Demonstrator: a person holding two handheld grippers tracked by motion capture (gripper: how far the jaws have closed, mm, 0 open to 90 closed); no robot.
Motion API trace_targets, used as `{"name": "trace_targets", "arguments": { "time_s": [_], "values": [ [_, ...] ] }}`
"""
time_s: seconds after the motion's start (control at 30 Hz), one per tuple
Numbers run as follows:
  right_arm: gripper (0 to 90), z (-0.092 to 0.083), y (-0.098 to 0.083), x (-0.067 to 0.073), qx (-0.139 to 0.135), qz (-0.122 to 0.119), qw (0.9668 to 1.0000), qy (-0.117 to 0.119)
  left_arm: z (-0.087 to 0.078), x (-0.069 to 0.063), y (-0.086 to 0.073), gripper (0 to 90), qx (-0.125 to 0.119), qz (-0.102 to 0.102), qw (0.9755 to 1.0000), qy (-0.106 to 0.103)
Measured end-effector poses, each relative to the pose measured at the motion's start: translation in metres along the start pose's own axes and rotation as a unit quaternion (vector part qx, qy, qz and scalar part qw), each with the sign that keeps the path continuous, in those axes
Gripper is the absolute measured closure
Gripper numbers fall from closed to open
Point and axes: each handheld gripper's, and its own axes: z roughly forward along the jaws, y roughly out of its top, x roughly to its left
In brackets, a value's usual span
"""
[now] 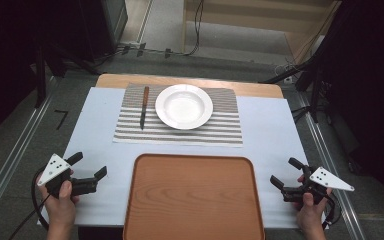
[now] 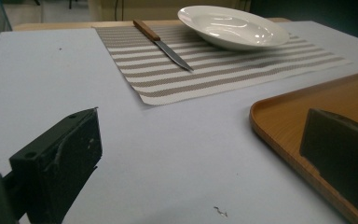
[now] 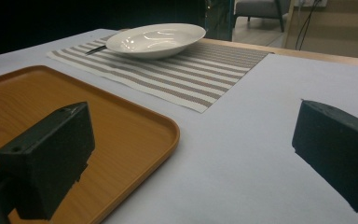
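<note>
Nearest the person, at six o'clock on the table [image 1: 95, 150], a wooden tray [image 1: 194, 197] is seen, bare and lying flat on the pale blue surface. At eight o'clock the left gripper [image 1: 88, 167] is held in one hand just off the tray's left edge; its jaws are spread wide and nothing is gripped between them. In the left gripper view the same jaws are seen far apart above the blue surface, with the tray's rim [image 2: 307, 135] below the right-hand one. At four o'clock the right gripper [image 1: 286, 173] is held in the other hand near the tray's right edge, jaws likewise wide and nothing held. In the right gripper view the tray's corner [image 3: 135, 126] is seen under the left-hand jaw.

Farther off, toward twelve o'clock, a striped placemat [image 1: 220, 131] is laid beyond the tray and apart from it. On it a white plate [image 1: 184, 106] is set, upright and unfilled. At nine o'clock of the plate, just beside it without touching, a knife [image 1: 143, 107] with a wooden handle is laid, handle toward the far edge and blade toward the person.
</note>
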Motion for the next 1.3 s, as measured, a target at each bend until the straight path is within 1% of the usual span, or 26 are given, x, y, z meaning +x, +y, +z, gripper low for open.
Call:
{"name": "trace_targets", "arguments": {
  "time_s": [0.1, 0.13, 0.23, 0.27, 0.33, 0.43, 0.47, 0.5, 0.53, 0.57, 0.6, 0.63, 0.67, 0.7, 0.73, 0.77, 0.8, 0.83, 0.87, 0.9, 0.93, 0.97, 1.0, 1.07, 1.23, 1.3],
  "values": [
    [0.0, 0.000, 0.000, 0.000, -0.001, -0.002, 1.0000, 0.002, 0.000, -0.002, 0.003, 0.0, 0.003, 0.003, 1.0000, 0.003],
    [0.0, 0.000, 0.000, 0.000, 0.001, -0.002, 1.0000, 0.002, 0.000, -0.007, 0.007, 0.0, 0.000, 0.005, 1.0000, 0.000],
    [0.0, 0.000, 0.000, 0.001, 0.001, -0.004, 1.0000, 0.000, 0.001, -0.011, 0.013, 0.0, 0.001, 0.011, 0.9999, 0.001],
    [0.0, 0.000, 0.000, 0.001, 0.001, -0.005, 1.0000, 0.003, 0.003, -0.015, 0.019, 0.0, 0.003, 0.015, 0.9999, 0.002],
    [0.0, 0.000, 0.000, 0.001, 0.000, -0.006, 1.0000, 0.004, 0.004, -0.017, 0.022, 0.0, 0.002, 0.016, 0.9999, 0.001],
    [0.0, 0.000, 0.000, 0.001, 0.000, -0.005, 1.0000, 0.005, 0.007, -0.021, 0.033, 0.0, -0.003, 0.008, 1.0000, -0.006],
    [0.0, 0.000, 0.000, 0.001, 0.000, -0.005, 1.0000, 0.005, 0.009, -0.023, 0.040, 0.0, -0.008, 0.015, 0.9999, -0.004],
    [0.0, 0.000, 0.000, 0.001, 0.000, -0.005, 1.0000, 0.005, 0.009, -0.023, 0.040, 0.0, -0.008, 0.015, 0.9999, -0.004],
    [0.0, 0.000, 0.000, 0.001, -0.001, -0.006, 1.0000, 0.004, 0.013, -0.024, 0.050, 0.0, -0.007, 0.020, 0.9998, -0.006],
    [0.0, 0.000, 0.000, 0.001, -0.001, -0.005, 1.0000, 0.003, 0.015, -0.024, 0.055, 0.0, -0.008, 0.019, 0.9997, -0.009],
    [0.0, 0.000, 0.000, 0.001, 0.000, -0.004, 1.0000, 0.002, 0.015, -0.024, 0.055, 0.0, -0.008, 0.019, 0.9997, -0.009],
    [0.0, 0.000, 0.000, 0.001, 0.000, -0.004, 1.0000, 0.002, 0.018, -0.025, 0.060, 0.0, -0.009, 0.020, 0.9997, -0.012],
    [0.0, 0.000, 0.000, 0.001, -0.001, -0.005, 1.0000, 0.003, 0.023, -0.025, 0.070, 0.0, -0.011, 0.024, 0.9996, -0.010],
    [0.0, 0.000, 0.000, 0.001, -0.001, -0.005, 1.0000, 0.003, 0.023, -0.025, 0.070, 0.0, -0.011, 0.024, 0.9996, -0.010],
    [0.0, 0.000, 0.000, 0.001, 0.000, -0.003, 1.0000, 0.002, 0.029, -0.026, 0.080, 0.0, -0.012, 0.027, 0.9995, -0.012],
    [0.0, 0.000, 0.000, 0.001, 0.000, -0.003, 1.0000, 0.002, 0.029, -0.026, 0.080, 0.0, -0.012, 0.027, 0.9995, -0.012],
    [0.0, 0.000, 0.000, 0.001, 0.000, -0.003, 1.0000, 0.001, 0.036, -0.026, 0.087, 0.0, -0.012, 0.030, 0.9994, -0.014],
    [0.0, 0.000, 0.000, 0.001, 0.000, -0.002, 1.0000, 0.000, 0.036, -0.026, 0.087, 0.0, -0.012, 0.030, 0.9994, -0.014],
    [0.0, 0.000, 0.000, 0.001, 0.000, -0.002, 1.0000, 0.000, 0.043, -0.025, 0.094, 0.0, -0.010, 0.027, 0.9995, -0.017],
    [0.0, 0.000, 0.000, 0.001, 0.000, -0.002, 1.0000, 0.000, 0.043, -0.025, 0.094, 0.0, -0.010, 0.027, 0.9995, -0.017],
    [0.0, 0.000, 0.000, 0.001, 0.000, -0.001, 1.0000, 0.000, 0.051, -0.026, 0.099, 0.0, -0.008, 0.027, 0.9995, -0.016],
    [0.0, 0.000, 0.000, 0.001, 0.000, -0.001, 1.0000, 0.000, 0.051, -0.026, 0.099, 0.0, -0.008, 0.027, 0.9995, -0.016],
    [0.0, 0.000, 0.000, 0.000, -0.004, -0.002, 1.0000, 0.000, 0.058, -0.026, 0.102, 0.0, -0.004, 0.028, 0.9995, -0.014],
    [0.0, 0.000, 0.000, 0.000, -0.006, 0.000, 1.0000, 0.001, 0.063, -0.025, 0.104, 0.1, -0.001, 0.028, 0.9995, -0.014],
    [0.0, -0.001, 0.000, 0.000, -0.008, 0.001, 0.9999, -0.007, 0.078, -0.022, 0.113, 0.0, 0.001, 0.023, 0.9994, -0.024],
    [0.0, -0.001, 0.000, 0.000, -0.009, 0.001, 0.9999, -0.007, 0.085, -0.021, 0.118, 0.0, 0.002, 0.021, 0.9995, -0.024]
  ]
}}
